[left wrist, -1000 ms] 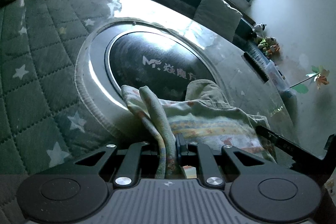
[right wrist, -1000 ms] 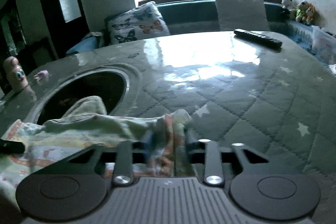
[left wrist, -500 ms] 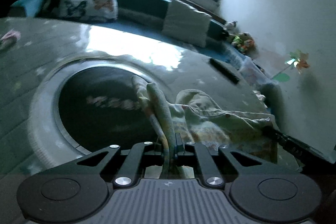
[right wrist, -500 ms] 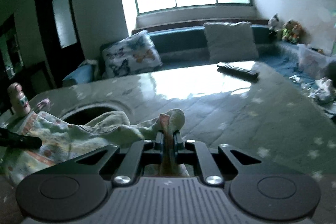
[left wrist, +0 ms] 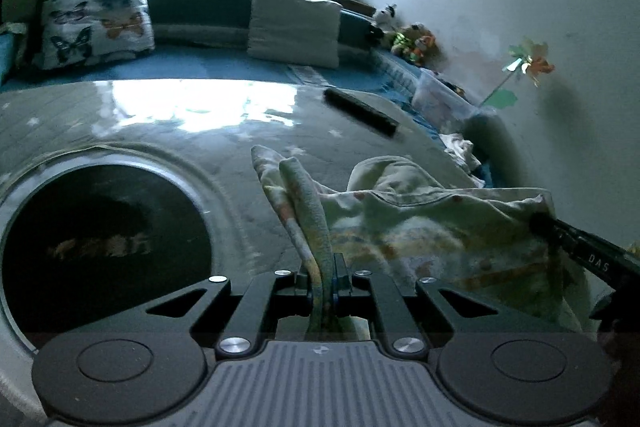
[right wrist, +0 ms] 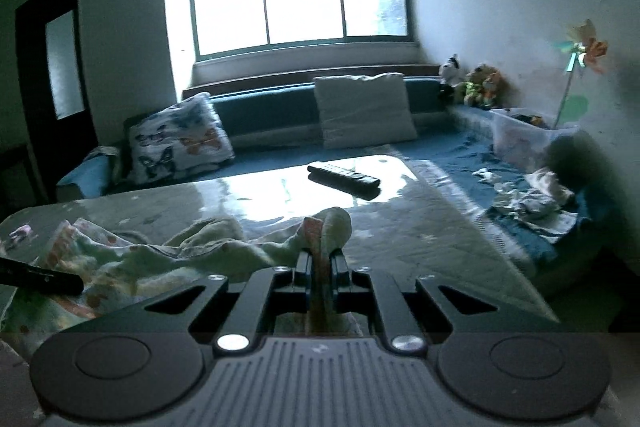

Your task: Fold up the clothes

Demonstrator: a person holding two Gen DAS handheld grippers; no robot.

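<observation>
A pale patterned garment [left wrist: 420,223] hangs stretched between my two grippers above the quilted green table [left wrist: 240,147]. My left gripper [left wrist: 322,267] is shut on one bunched corner of it. My right gripper [right wrist: 320,263] is shut on the opposite corner; the garment [right wrist: 172,255] sags to its left. The right gripper's finger shows at the right edge of the left wrist view [left wrist: 580,251], and the left gripper's finger at the left edge of the right wrist view [right wrist: 40,277].
A round dark inset with a grey rim [left wrist: 100,239] lies in the table at the left. A black remote [right wrist: 344,181] lies at the table's far side. Behind stand a blue sofa [right wrist: 272,111] with cushions, a clear box [right wrist: 524,135] and loose clothes [right wrist: 528,199].
Both grippers have lifted the garment off the table and tilted up; the views now look more toward the sofa and window. The grips have not changed.
</observation>
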